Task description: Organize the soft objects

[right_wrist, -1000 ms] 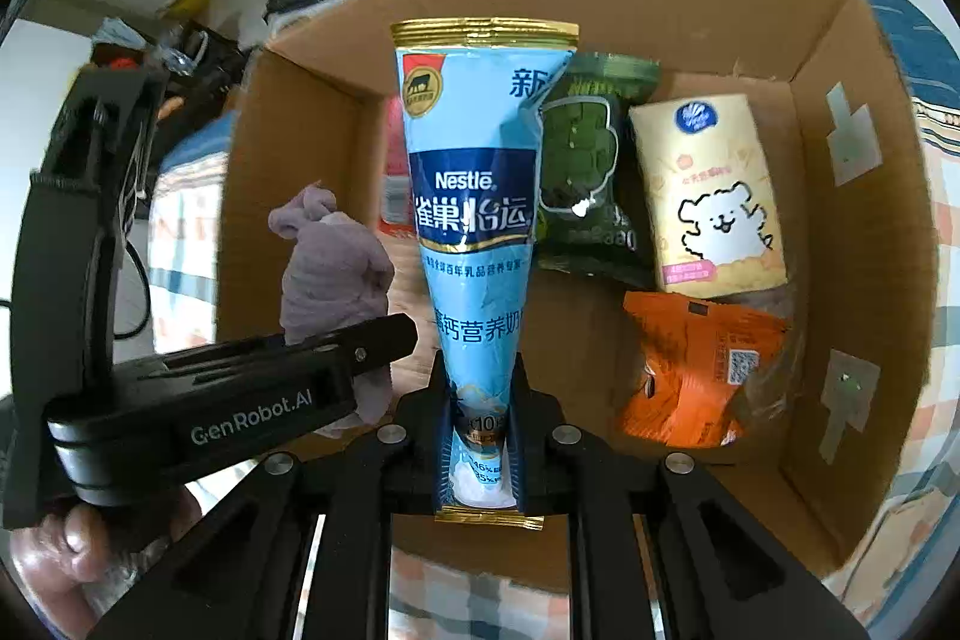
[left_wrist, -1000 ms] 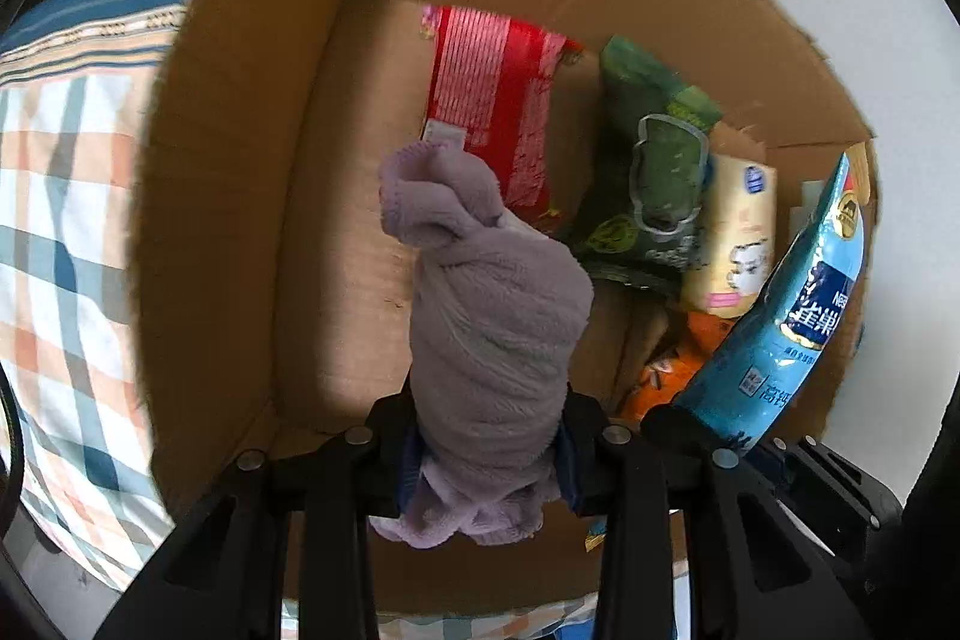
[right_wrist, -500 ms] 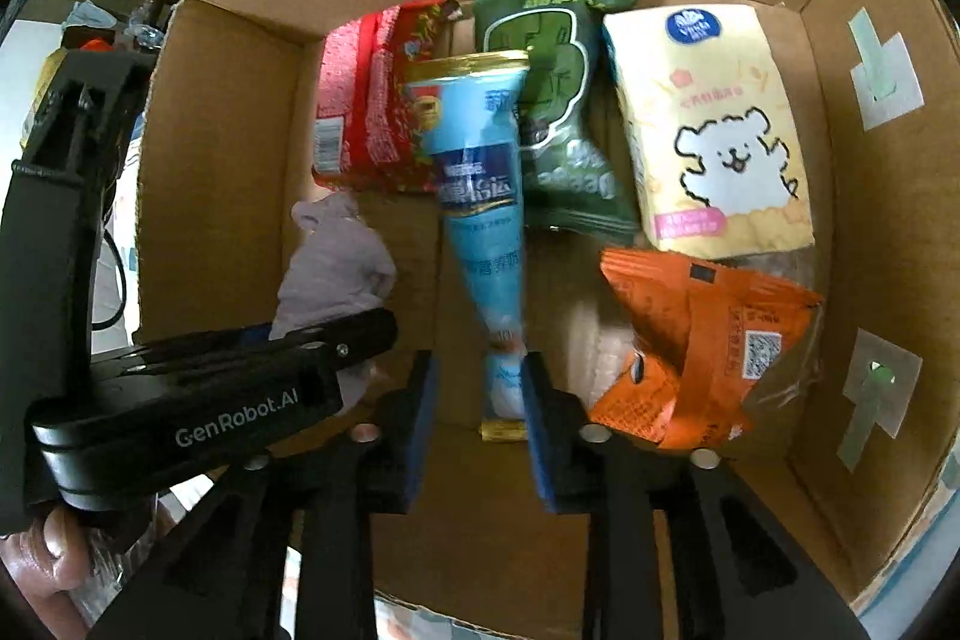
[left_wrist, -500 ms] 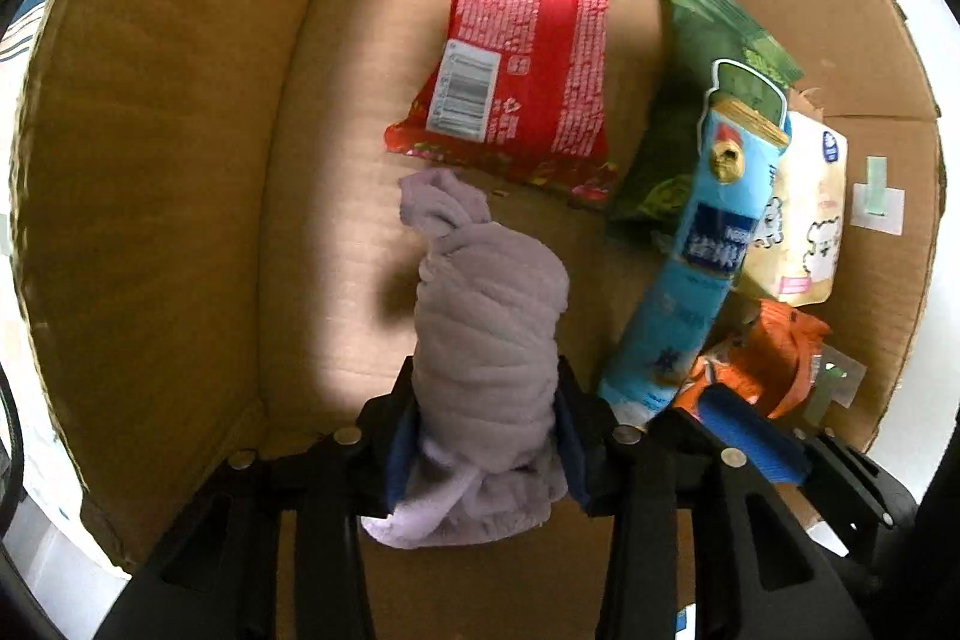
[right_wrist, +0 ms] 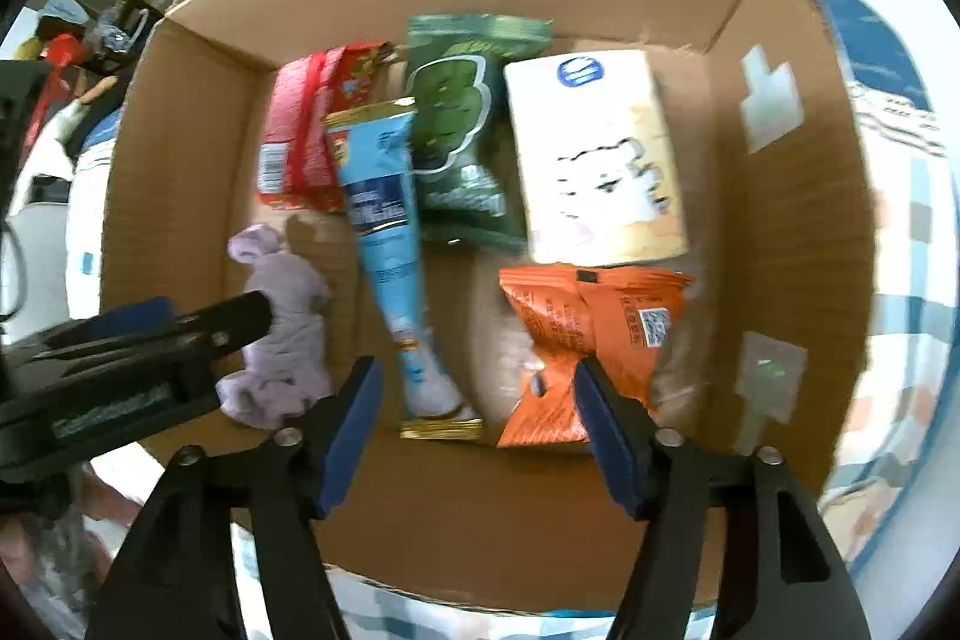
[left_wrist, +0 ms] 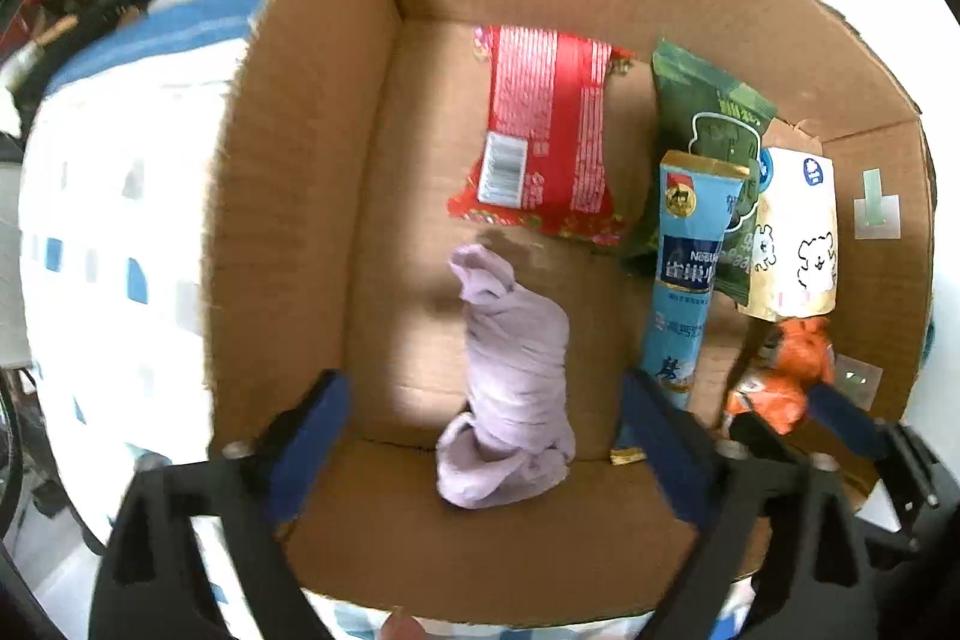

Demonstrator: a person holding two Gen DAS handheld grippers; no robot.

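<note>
A rolled lilac cloth (left_wrist: 516, 376) lies on the floor of the cardboard box (left_wrist: 300, 196), near its left wall; it also shows in the right wrist view (right_wrist: 282, 334). A blue Nestle pouch (left_wrist: 684, 280) lies beside it, also seen in the right wrist view (right_wrist: 390, 244). My left gripper (left_wrist: 480, 436) is open and empty above the cloth. My right gripper (right_wrist: 477, 418) is open and empty above the pouch's lower end.
The box (right_wrist: 180, 196) also holds a red packet (left_wrist: 540, 130), a green packet (left_wrist: 708, 124), a cream packet with a white dog (right_wrist: 594, 160) and an orange packet (right_wrist: 594, 328). A plaid cloth (left_wrist: 108, 232) lies under the box. Clutter sits beyond the far wall.
Both grippers have opened and pulled back. The lilac cloth and the blue pouch left the jaws and now lie on the box floor.
</note>
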